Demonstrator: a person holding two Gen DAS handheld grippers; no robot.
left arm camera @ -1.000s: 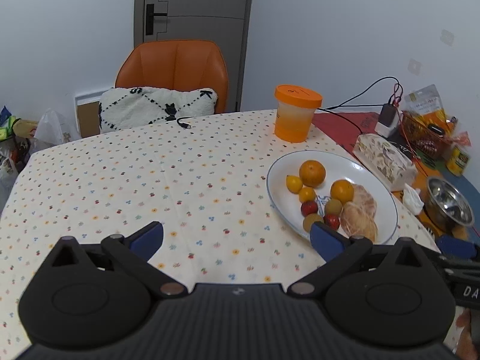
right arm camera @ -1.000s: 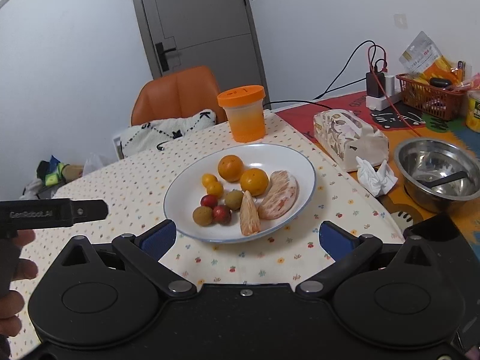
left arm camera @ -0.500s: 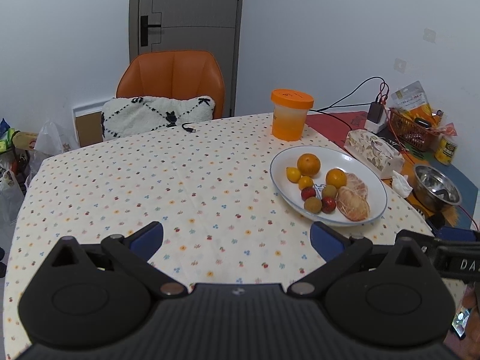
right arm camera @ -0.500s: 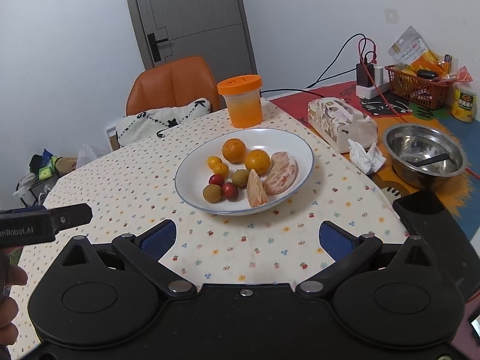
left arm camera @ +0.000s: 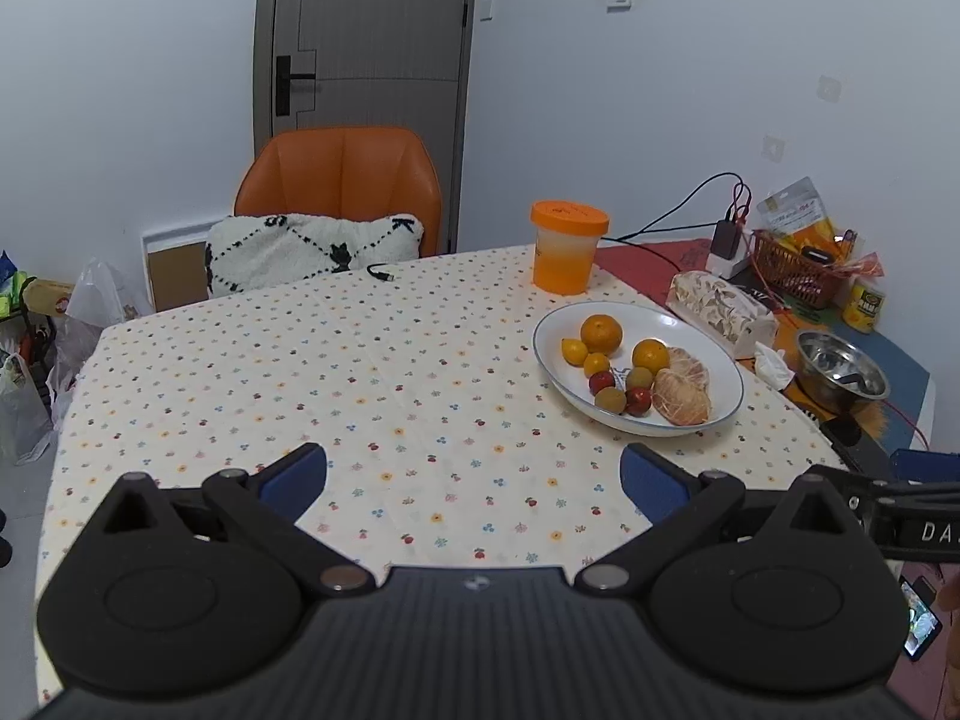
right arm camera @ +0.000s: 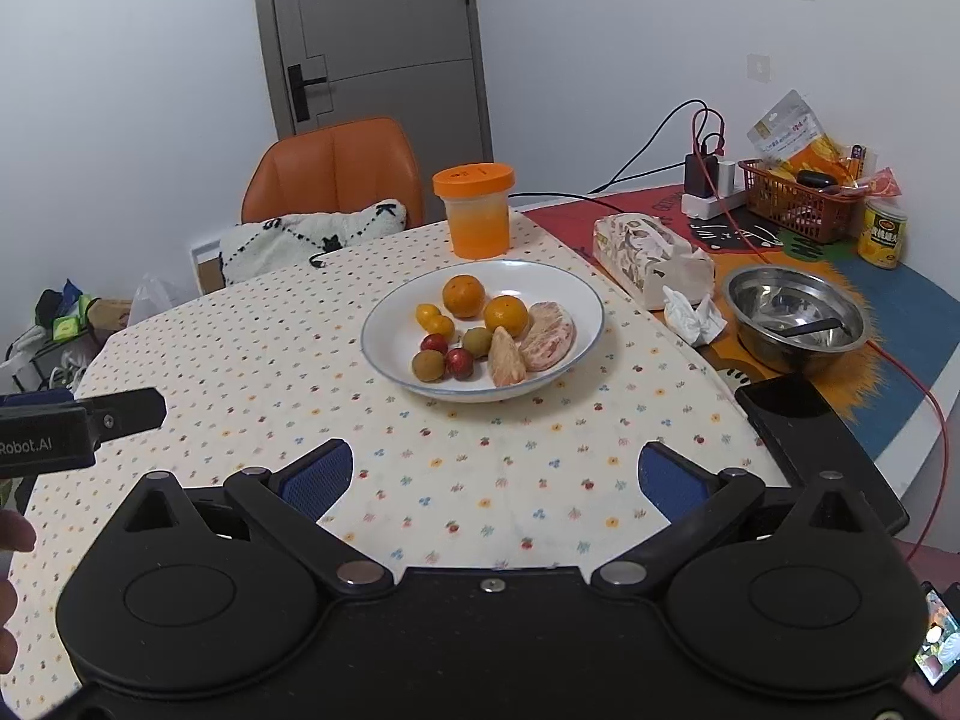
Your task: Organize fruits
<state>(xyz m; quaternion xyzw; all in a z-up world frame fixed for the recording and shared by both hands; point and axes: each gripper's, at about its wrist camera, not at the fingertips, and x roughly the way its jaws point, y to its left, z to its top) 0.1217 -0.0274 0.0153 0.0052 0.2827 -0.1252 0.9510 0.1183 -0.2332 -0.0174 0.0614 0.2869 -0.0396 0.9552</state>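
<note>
Two tools hang low over the near edge of the worktop (right arm camera: 240, 360), which wears a cloth dotted with small flowers; the left tool (left arm camera: 474, 477) stands wide with nothing between its blue pads, and the right tool (right arm camera: 495, 474) is spread just as wide and likewise bare; cloth alone shows in both gaps. Just beyond, towards the right side of the cloth, sits a white plate (right arm camera: 390, 348) with a thin blue rim, and all the fruit lies in it; two oranges (right arm camera: 463, 296) rest towards the far side, two small yellow fruits (right arm camera: 435, 319) touch each other to their left, and nearer lie two red fruits (right arm camera: 459, 363) and two greenish-brown ones (right arm camera: 428, 366); two pieces of peeled citrus (right arm camera: 546, 336) fill the plate's right part, leaning against each other. Right of the plate are a crumpled tissue (right arm camera: 690, 312), a patterned tissue box (right arm camera: 648, 252) and a steel bowl (right arm camera: 795, 318) with a utensil in it; behind the plate stands a tub with an orange lid (right arm camera: 474, 210). Farther back are a red basket (right arm camera: 798, 204) of packets, a yellow can (right arm camera: 881, 234), and a charger with cables; an orange chair (left arm camera: 339, 180) holding a black-and-white cushion (left arm camera: 312, 252) stands at the far edge, before a grey door (left arm camera: 366, 42).
</note>
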